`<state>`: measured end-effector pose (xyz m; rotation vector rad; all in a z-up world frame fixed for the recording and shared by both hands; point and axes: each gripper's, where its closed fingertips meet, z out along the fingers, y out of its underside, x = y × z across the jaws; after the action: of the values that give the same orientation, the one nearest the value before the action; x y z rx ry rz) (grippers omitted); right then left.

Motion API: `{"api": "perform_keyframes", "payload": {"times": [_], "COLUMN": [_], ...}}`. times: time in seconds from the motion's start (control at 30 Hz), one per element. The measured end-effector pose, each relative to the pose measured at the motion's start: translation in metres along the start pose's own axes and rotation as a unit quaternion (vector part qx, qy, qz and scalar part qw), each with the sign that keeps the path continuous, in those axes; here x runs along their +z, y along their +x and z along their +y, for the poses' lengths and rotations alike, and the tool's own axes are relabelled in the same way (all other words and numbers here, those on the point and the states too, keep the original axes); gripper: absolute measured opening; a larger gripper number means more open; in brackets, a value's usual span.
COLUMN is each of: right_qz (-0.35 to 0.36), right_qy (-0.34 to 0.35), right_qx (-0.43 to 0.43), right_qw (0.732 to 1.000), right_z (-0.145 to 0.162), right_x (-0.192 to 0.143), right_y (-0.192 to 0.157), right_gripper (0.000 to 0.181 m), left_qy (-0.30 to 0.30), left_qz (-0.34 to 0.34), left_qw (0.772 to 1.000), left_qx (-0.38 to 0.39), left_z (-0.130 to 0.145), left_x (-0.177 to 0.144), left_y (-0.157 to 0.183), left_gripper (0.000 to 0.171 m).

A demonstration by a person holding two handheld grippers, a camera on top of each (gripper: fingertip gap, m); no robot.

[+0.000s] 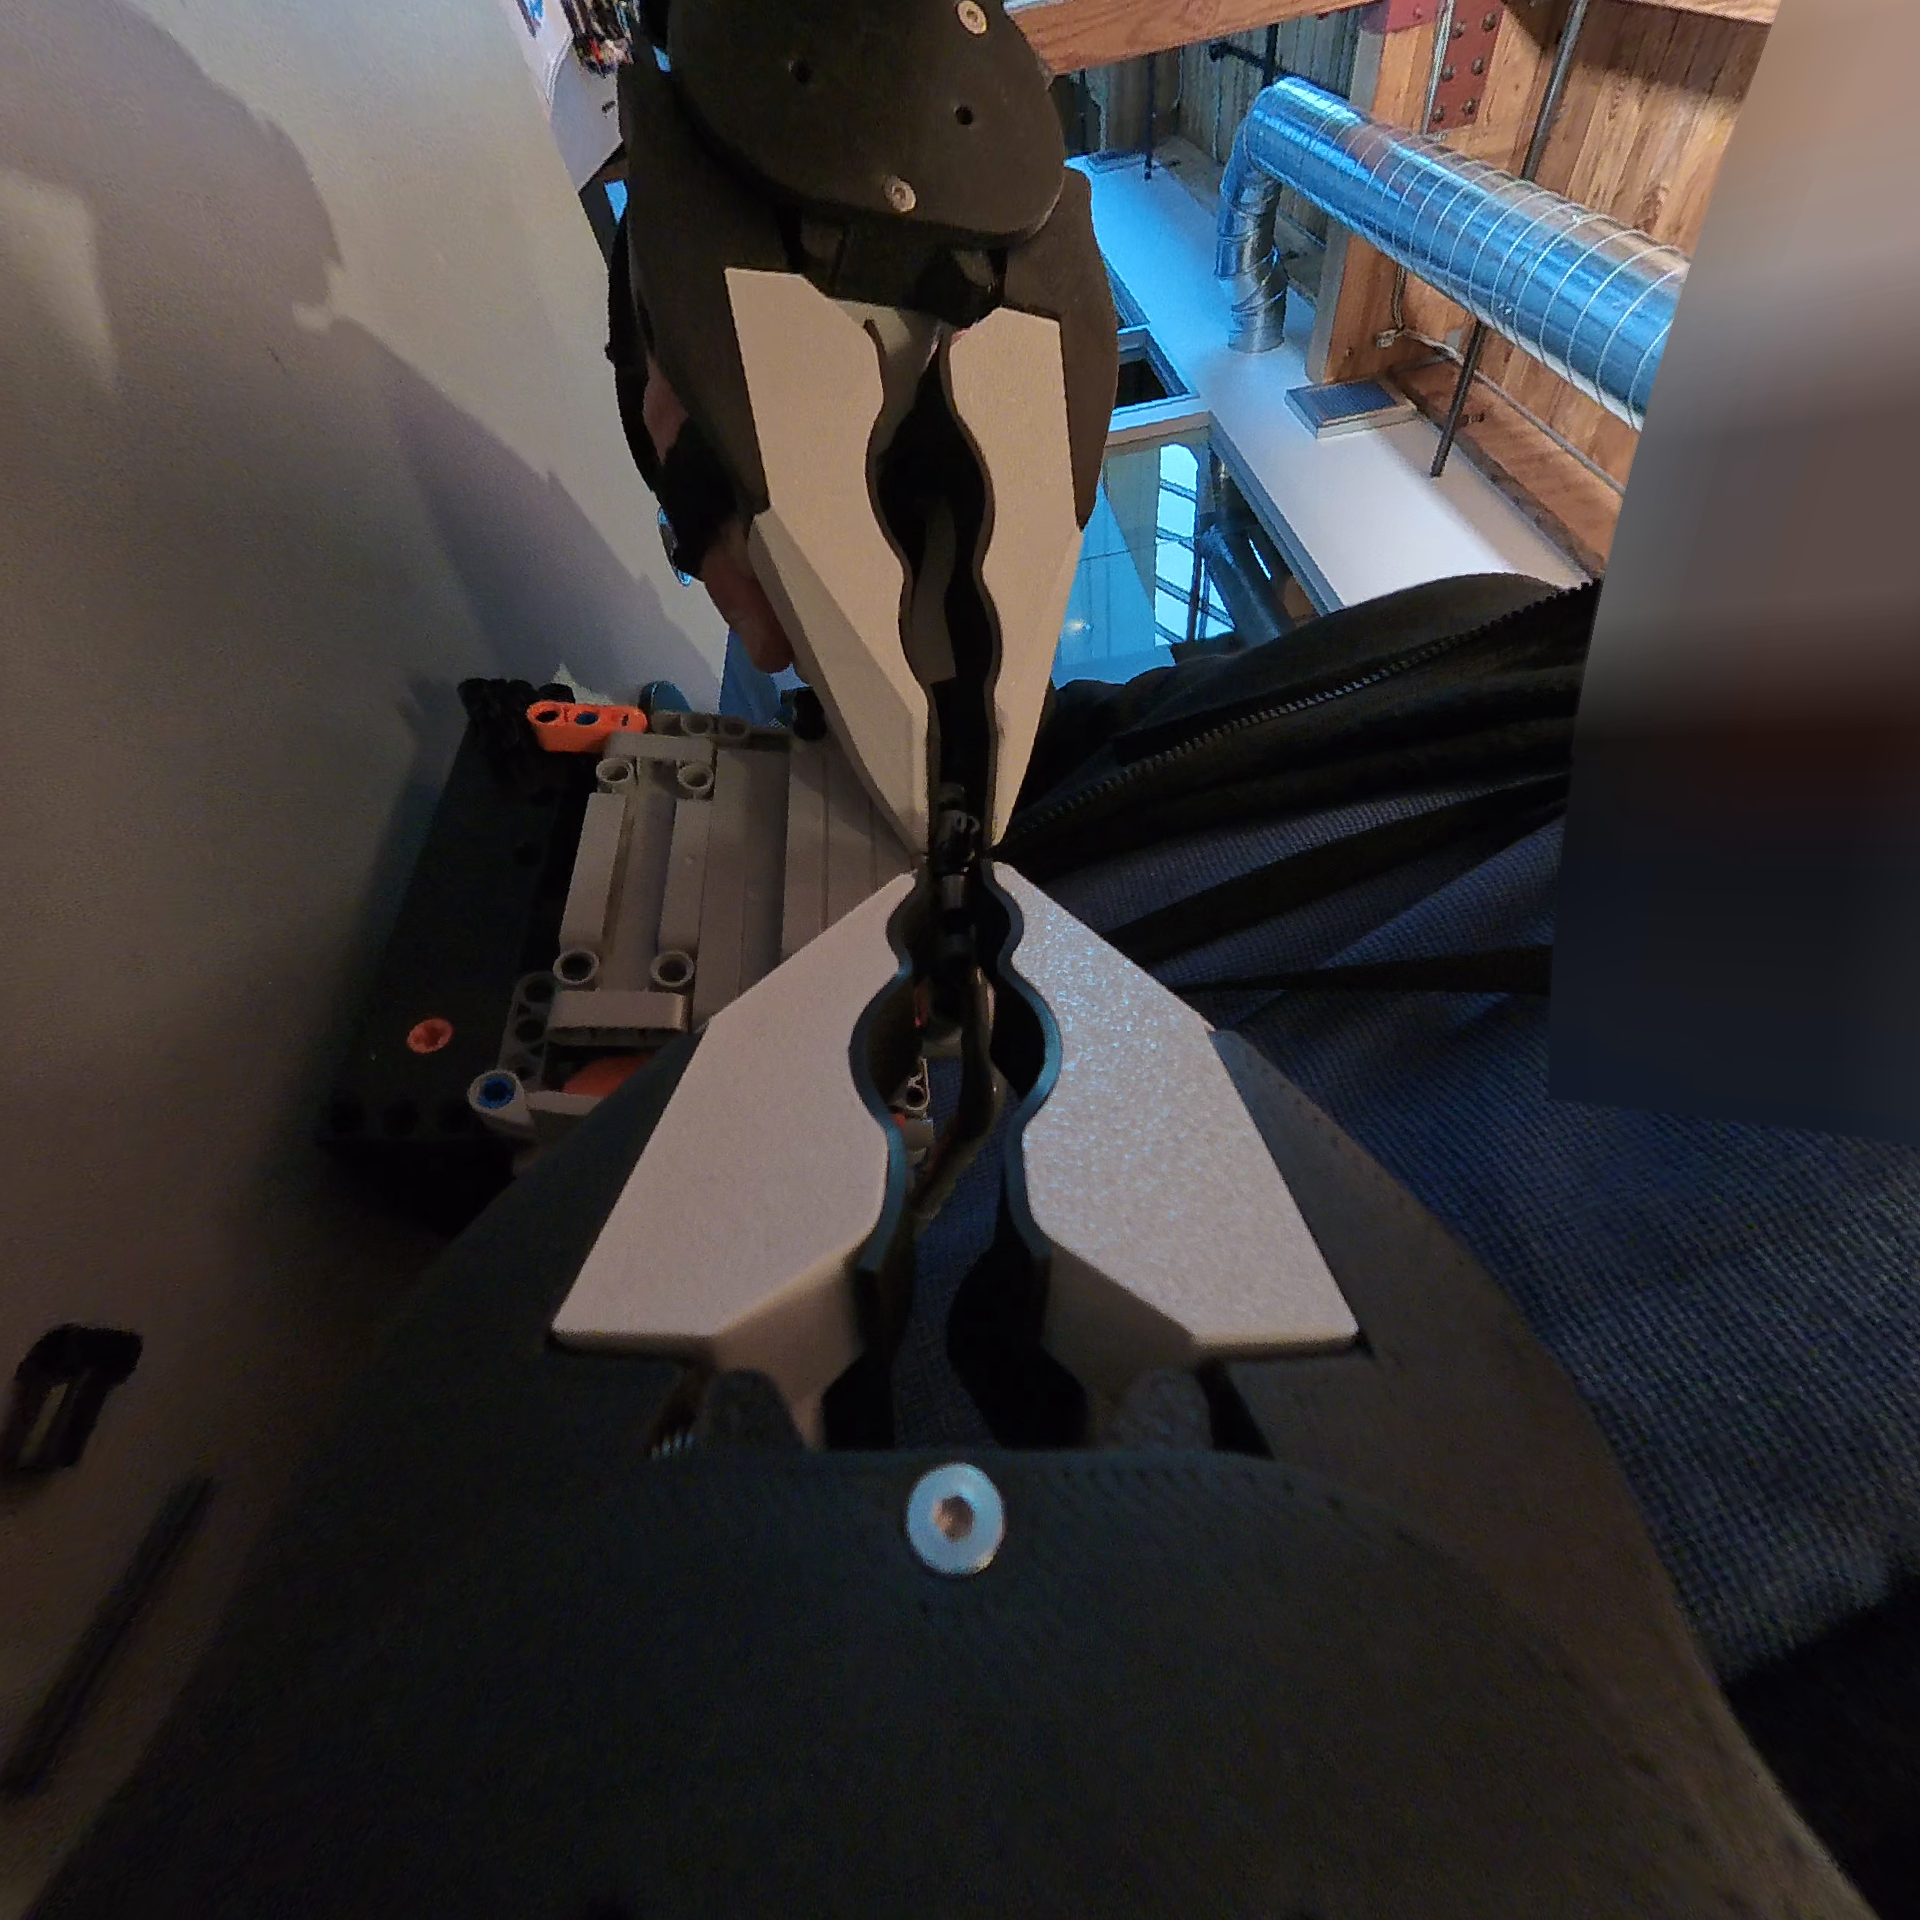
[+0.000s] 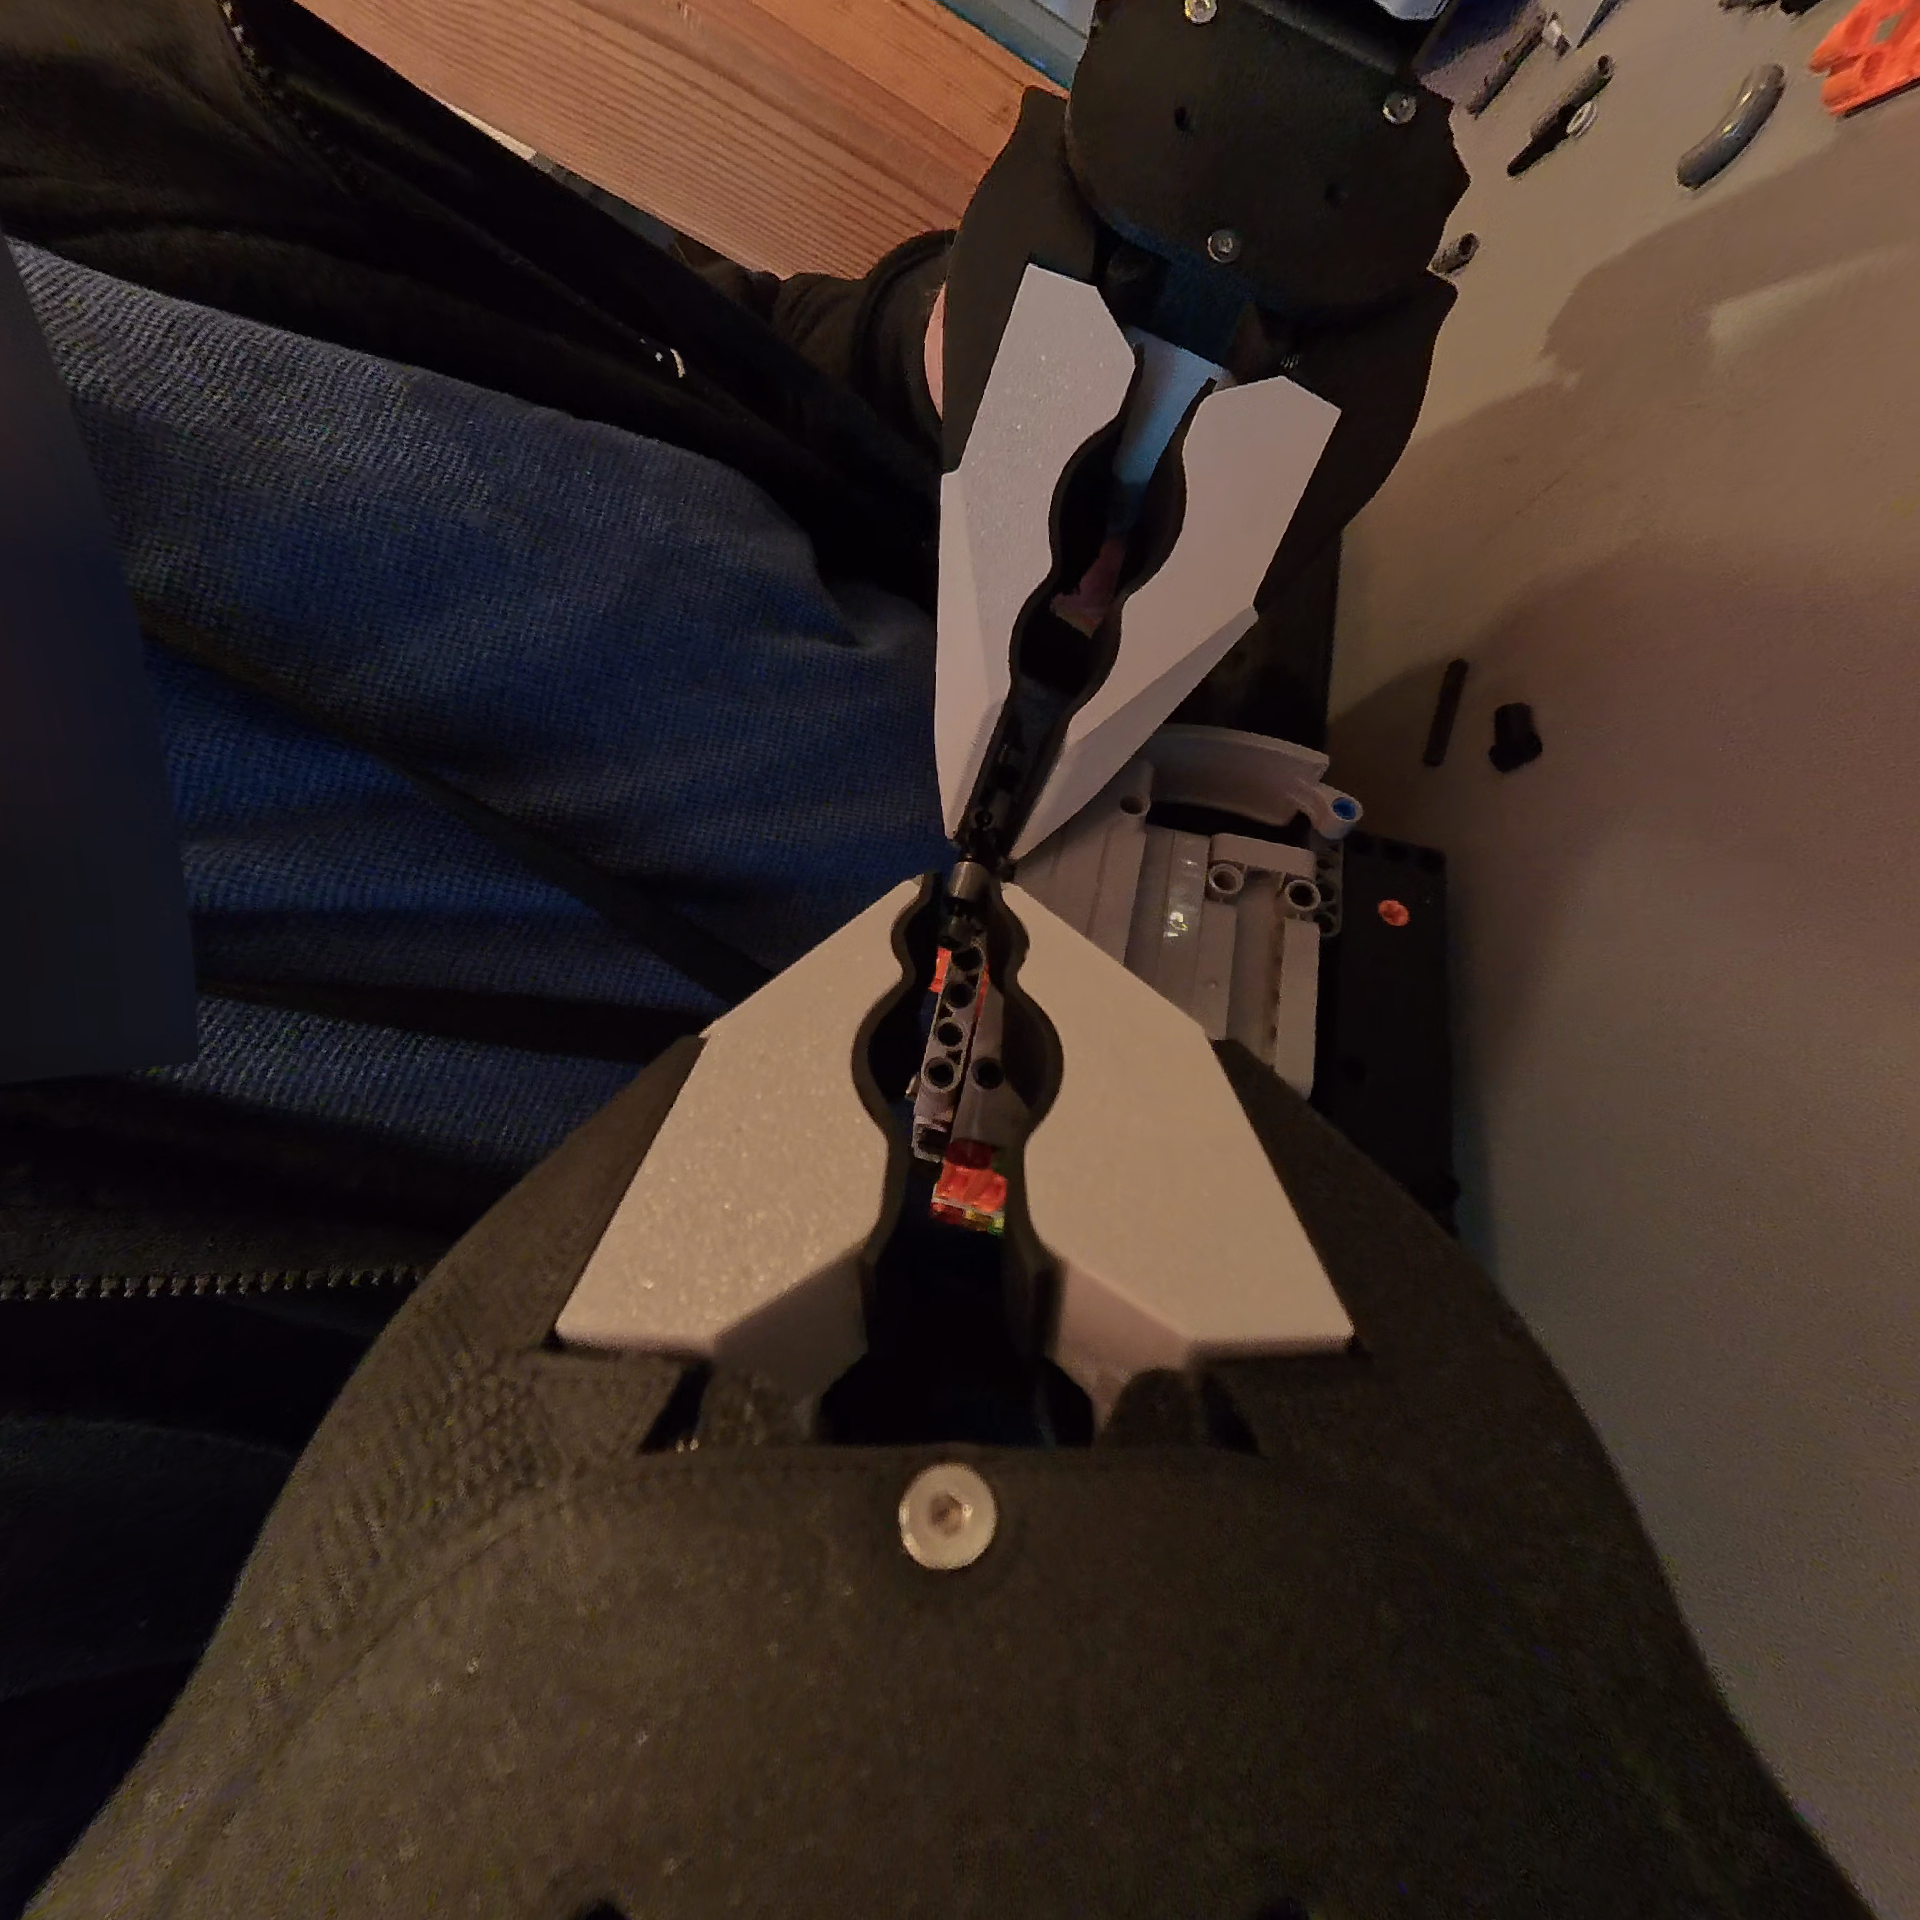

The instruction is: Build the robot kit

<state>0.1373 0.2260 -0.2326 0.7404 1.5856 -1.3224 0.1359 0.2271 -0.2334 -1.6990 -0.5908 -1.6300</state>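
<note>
Hand-held grippers point(image 1: 954, 883) point(image 2: 971, 883) tip-to-tip, both on black pin point(image 2: 971, 878)

The small black pin point(image 1: 951, 862) pinched between both sets of fingers is mostly hidden, its shape unclear. The grey brick model point(image 1: 665, 904) is partly covered by the left gripper point(image 1: 951, 894). Loose parts point(image 2: 1725, 130) on the tabletop point(image 2: 1714, 623) are too small to identify.
</note>
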Motion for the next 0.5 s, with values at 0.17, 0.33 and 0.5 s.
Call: {"api": "perform_keyframes", "payload": {"times": [0.17,0.33,0.5], "right_qz": [-0.001,0.0,0.01], "right_qy": [-0.008,-0.02,-0.027], "right_qx": [0.004,-0.001,-0.004], "right_qw": [1.0,1.0,1.0], "right_z": [-0.0004,0.002,0.0032], "right_x": [-0.001,0.0013,0.003], "right_y": [0.002,-0.0005,-0.0013], "right_gripper": [0.004,0.005,0.004], "left_qy": [-0.004,-0.002,0.0], "left_qz": [0.001,0.004,0.004], "left_qw": [1.0,1.0,1.0], "left_qx": [0.004,0.008,0.013], "left_z": [-0.0014,0.0024,0.0043], "left_x": [-0.0007,0.0001,0.0002], "left_y": [-0.002,0.0,0.0005], "left_gripper": [0.005,0.005,0.005]}}
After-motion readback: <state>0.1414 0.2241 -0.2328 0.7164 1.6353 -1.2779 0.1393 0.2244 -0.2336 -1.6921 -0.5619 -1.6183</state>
